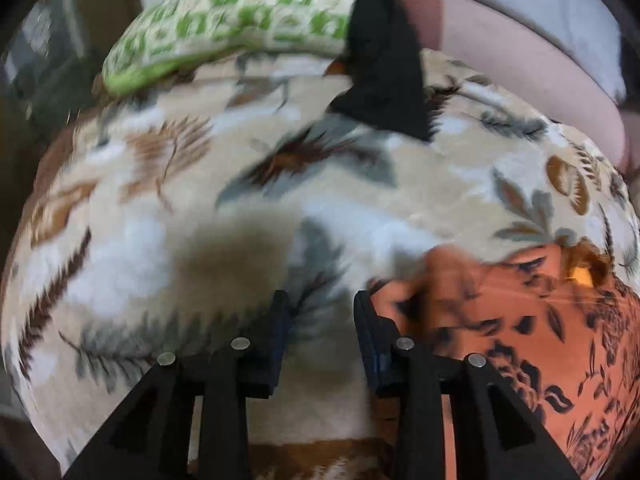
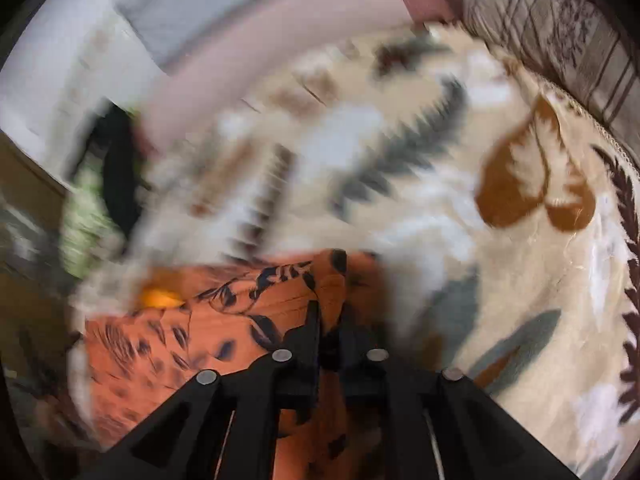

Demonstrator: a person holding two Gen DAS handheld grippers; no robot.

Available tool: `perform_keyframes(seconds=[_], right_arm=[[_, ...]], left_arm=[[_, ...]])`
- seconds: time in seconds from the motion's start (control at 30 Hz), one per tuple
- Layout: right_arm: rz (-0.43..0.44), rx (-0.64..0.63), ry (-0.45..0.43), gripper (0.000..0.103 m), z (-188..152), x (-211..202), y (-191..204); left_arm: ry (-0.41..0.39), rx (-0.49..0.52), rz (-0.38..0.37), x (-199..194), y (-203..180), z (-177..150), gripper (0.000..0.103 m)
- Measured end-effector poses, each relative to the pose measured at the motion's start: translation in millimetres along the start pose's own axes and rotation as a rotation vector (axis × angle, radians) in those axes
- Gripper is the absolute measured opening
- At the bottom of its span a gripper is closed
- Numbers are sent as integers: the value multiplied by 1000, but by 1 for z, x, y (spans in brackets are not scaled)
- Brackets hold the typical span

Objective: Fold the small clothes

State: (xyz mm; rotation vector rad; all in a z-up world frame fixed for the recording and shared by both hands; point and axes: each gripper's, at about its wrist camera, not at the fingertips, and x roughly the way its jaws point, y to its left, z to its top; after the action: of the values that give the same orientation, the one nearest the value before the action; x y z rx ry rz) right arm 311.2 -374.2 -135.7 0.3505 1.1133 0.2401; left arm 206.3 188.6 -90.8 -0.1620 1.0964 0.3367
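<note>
Orange garment point(image 2: 240, 300) pinched in right tool point(image 2: 330, 316); left tool point(image 1: 322, 312) agape.

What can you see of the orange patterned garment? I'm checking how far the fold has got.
The orange garment is thin, soft-looking cloth printed with dark leaves and flowers, with a yellow patch near one edge. It lies crumpled on the leaf-print blanket. The right gripper is shut on a raised fold of it. The left gripper is open beside its edge, its right finger close to or touching the cloth.

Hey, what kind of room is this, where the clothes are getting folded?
Most likely a bedroom: the work surface looks like a bed covered by a plush leaf-print blanket, with a green checked pillow at its far end and a quilted brown bedcover alongside.
</note>
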Motion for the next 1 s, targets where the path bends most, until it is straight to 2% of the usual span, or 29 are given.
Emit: perform_keyframes(seconds=[0.03, 0.07, 0.13, 0.17, 0.2, 0.23, 0.3, 0.33, 0.4, 0.43, 0.47, 0.5, 0.53, 0.6, 0.67, 0.7, 0.77, 0.8, 0.83, 0.87, 0.9, 0.93, 0.97, 1.0], right_arm=[[3, 15, -38, 22, -4, -8, 0], [21, 6, -72, 30, -7, -16, 2], [32, -33, -125, 81, -14, -32, 6], [25, -46, -141, 83, -17, -36, 8], [21, -64, -140, 83, -17, -38, 9], [17, -68, -125, 83, -16, -35, 9], [34, -27, -91, 83, -12, -25, 4], [47, 1, -80, 83, -12, -23, -2], [63, 24, -61, 77, -12, -14, -2], [59, 28, -38, 51, -9, -8, -5], [42, 30, -9, 34, -9, -1, -4], [26, 22, 8, 24, -10, 3, 0], [13, -3, 13, 16, -9, 3, 4], [-12, -71, -12, 8, -9, -8, 20], [-5, -118, -82, 8, -4, -30, 34], [-7, -143, -119, 8, -3, -40, 41], [-2, -164, -147, 8, 4, -42, 45], [-29, -157, -144, 8, 7, -30, 40], [-53, -147, -127, 8, 8, -16, 33], [-51, -96, -61, 10, 9, 8, 18], [-47, -33, 7, 15, 7, 22, 6], [-16, 27, -22, 16, 2, 20, -3], [-21, 27, -63, 19, -1, 11, -2], [-48, 18, -92, 33, -5, 1, 0]], left_arm=[[-26, -33, -8, -10, 6, -7, 34], [-74, -43, -65, -28, 10, -19, 34], [-123, -10, -121, -55, 12, -36, 42], [-144, 8, -134, -63, 9, -40, 47], [-171, 44, -158, -72, 4, -44, 57], [-181, 74, -181, -74, -1, -43, 61], [-175, 118, -201, -70, -14, -32, 61], [-153, 127, -214, -63, -19, -27, 61], [-44, 115, -255, -36, -29, -14, 61], [-9, 106, -262, -24, -33, -9, 47], [31, 105, -290, -10, -38, -2, 23], [56, 104, -293, -5, -39, 0, 3], [38, 106, -291, -8, -43, 2, 3], [-65, 138, -254, -32, -48, -1, 3], [-178, 123, -228, -64, -44, -10, 3], [-198, 106, -221, -70, -41, -14, 3], [-161, 81, -187, -52, -39, -16, 3], [-124, 59, -168, -35, -37, -14, 5], [-76, 47, -149, -18, -37, -13, 9], [-5, 41, -139, 0, -38, -12, 13], [-6, 27, -143, 2, -37, -12, 16], [-50, 8, -149, -9, -34, -12, 24], [-82, 1, -143, -19, -31, -12, 31], [-110, -2, -132, -30, -28, -13, 40]])
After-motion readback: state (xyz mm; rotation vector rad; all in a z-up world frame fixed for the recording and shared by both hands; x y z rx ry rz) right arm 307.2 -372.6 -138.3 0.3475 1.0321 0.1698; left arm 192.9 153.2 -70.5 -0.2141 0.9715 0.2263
